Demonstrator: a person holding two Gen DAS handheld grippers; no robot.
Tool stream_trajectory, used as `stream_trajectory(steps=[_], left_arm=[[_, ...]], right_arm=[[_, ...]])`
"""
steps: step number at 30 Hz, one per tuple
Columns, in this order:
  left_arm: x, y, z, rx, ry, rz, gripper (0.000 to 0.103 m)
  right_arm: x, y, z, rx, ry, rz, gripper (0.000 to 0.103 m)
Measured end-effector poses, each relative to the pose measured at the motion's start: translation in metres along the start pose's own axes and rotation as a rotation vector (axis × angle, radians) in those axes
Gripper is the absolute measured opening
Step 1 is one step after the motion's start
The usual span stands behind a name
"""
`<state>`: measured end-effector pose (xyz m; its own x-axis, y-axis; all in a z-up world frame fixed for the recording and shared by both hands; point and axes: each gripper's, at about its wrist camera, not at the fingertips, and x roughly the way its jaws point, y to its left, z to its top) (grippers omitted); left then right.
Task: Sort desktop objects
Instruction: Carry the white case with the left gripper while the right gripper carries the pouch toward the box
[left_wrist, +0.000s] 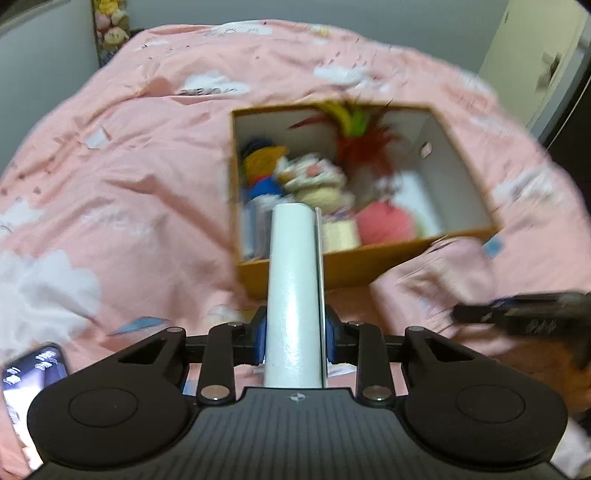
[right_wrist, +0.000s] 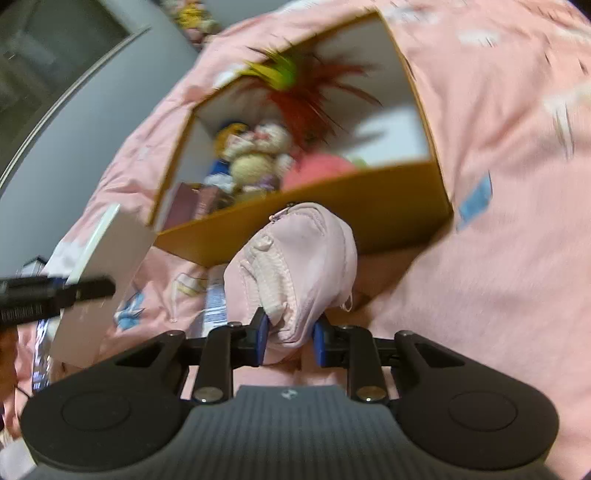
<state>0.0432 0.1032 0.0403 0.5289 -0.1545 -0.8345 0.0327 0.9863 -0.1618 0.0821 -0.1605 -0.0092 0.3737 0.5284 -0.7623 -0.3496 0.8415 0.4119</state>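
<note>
Feather toy (left_wrist: 354, 136) and plush dolls (left_wrist: 306, 177) crowd the open box (left_wrist: 458, 147); its right floor lies bare.

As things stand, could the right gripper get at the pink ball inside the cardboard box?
Probably not yet. The right gripper is shut on a pink pouch, so its jaws are occupied. The cardboard box is open-topped, and the pink ball lies uncovered behind the near wall.

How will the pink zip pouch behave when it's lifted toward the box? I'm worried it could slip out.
The pink zip pouch looks soft: its fabric bunches where the right gripper pinches it, so it will probably sag. It seems light. The jaws hold only one end, so a slip is possible on the way to the box.
</note>
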Motion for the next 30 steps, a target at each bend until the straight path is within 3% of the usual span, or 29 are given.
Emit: stream_trajectory(steps=[14,24,30], left_arm=[[-0.010,-0.039,0.031,-0.014,-0.138,-0.186,0.033],[0.017,-0.062,0.080,-0.030,-0.171,-0.308,0.033],[0.039,-0.072,0.104,-0.046,-0.171,-0.344,0.033]], right_arm=[[-0.077,0.022,0.029,-0.219,-0.154,-0.019,0.023],[-0.109,0.014,0.059,-0.271,-0.240,-0.115,0.023],[-0.115,0.001,0.085,-0.280,-0.267,-0.171,0.023]])
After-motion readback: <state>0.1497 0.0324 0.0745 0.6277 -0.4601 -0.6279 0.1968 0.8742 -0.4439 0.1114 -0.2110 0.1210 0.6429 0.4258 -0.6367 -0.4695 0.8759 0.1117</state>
